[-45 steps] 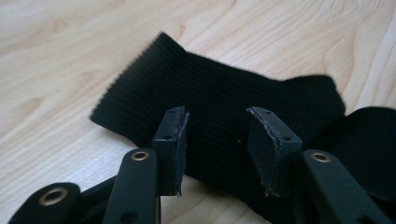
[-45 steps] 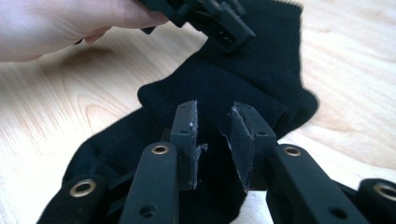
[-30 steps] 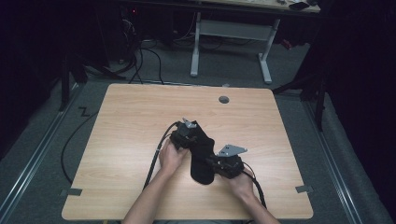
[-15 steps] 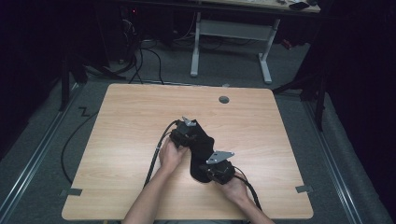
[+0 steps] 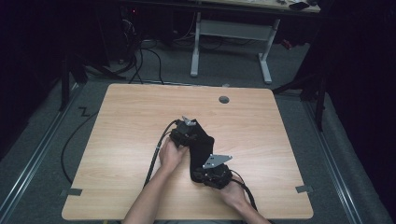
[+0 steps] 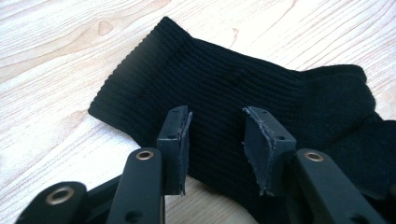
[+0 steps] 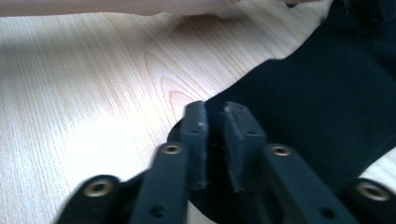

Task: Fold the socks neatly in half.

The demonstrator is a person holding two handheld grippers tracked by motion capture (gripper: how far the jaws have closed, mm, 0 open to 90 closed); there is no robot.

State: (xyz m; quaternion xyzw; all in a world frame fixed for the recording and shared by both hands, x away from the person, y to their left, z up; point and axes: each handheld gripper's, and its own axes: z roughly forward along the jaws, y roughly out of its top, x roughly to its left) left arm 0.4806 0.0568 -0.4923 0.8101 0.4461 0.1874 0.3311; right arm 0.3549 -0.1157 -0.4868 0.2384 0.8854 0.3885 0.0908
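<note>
A black sock (image 5: pixel 201 145) lies flat on the wooden table (image 5: pixel 130 121), its ribbed cuff (image 6: pixel 154 70) toward the far end. My left gripper (image 5: pixel 187 133) hovers over the cuff part; its pads (image 6: pixel 215 135) stand well apart with only the sock's top surface (image 6: pixel 280 93) beneath them. My right gripper (image 5: pixel 201 173) is at the sock's near end. Its jaws (image 7: pixel 215 135) have just been opening and now leave a narrow gap, with the edge of the sock (image 7: pixel 317 107) lying at and under the tips. The pads do not press on the fabric.
A round cable hole (image 5: pixel 224 99) sits near the table's far edge. Cables (image 5: pixel 156 154) trail from both grippers toward the near edge. A forearm (image 7: pixel 116 5) crosses the top of the right gripper view. Desk legs (image 5: pixel 194 46) stand beyond the table.
My right gripper has shifted a little left and toward the near edge, along the sock's lower end. The left gripper and the sock have stayed put.
</note>
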